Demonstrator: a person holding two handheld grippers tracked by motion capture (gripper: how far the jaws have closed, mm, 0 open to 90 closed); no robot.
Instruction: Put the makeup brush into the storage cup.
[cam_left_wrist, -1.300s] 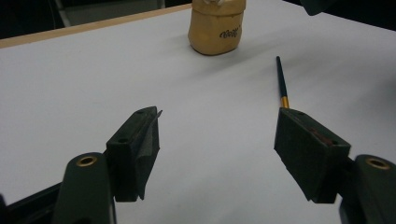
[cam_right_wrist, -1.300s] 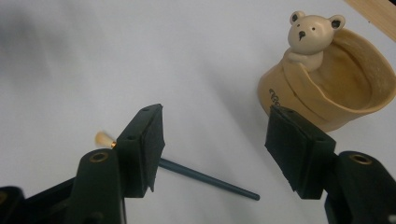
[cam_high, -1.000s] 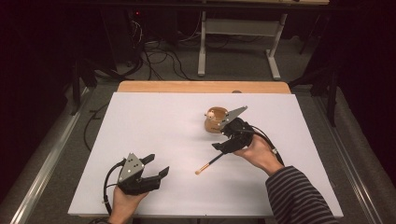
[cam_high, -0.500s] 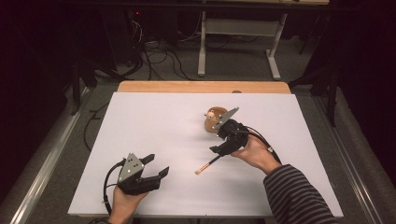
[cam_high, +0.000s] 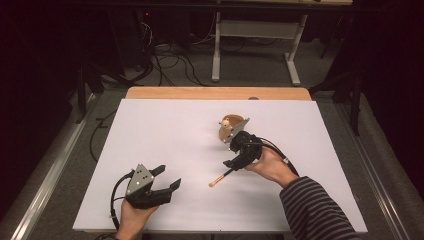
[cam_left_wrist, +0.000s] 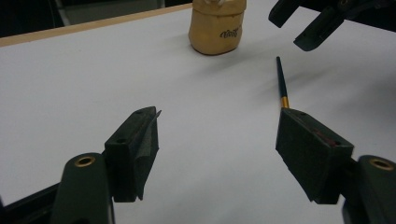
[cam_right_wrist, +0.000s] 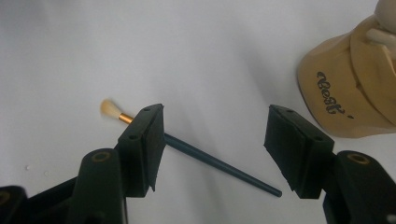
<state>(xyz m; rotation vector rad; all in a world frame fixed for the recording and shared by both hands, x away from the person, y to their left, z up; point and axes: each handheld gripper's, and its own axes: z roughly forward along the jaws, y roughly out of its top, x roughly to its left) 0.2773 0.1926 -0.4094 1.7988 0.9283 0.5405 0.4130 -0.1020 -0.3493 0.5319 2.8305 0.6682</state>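
Note:
A small paintbrush with a dark handle, gold ferrule and pale bristles lies flat on the white tabletop. My right gripper hovers over the handle's far end, open and holding nothing. In the right gripper view the brush runs slantwise under the right gripper, with the bristles past the left jaw. My left gripper rests open near the front left. In the left gripper view, the left gripper faces the brush and the right gripper beyond it.
A tan rounded pot with dark lettering stands just behind the right gripper, and is also seen as the pot and the pot. A wooden strip borders the table's far edge. Cables and a stand lie on the floor beyond.
My right gripper has drifted slightly to the left above the brush handle. The brush, the pot and the left gripper have stayed where they were.

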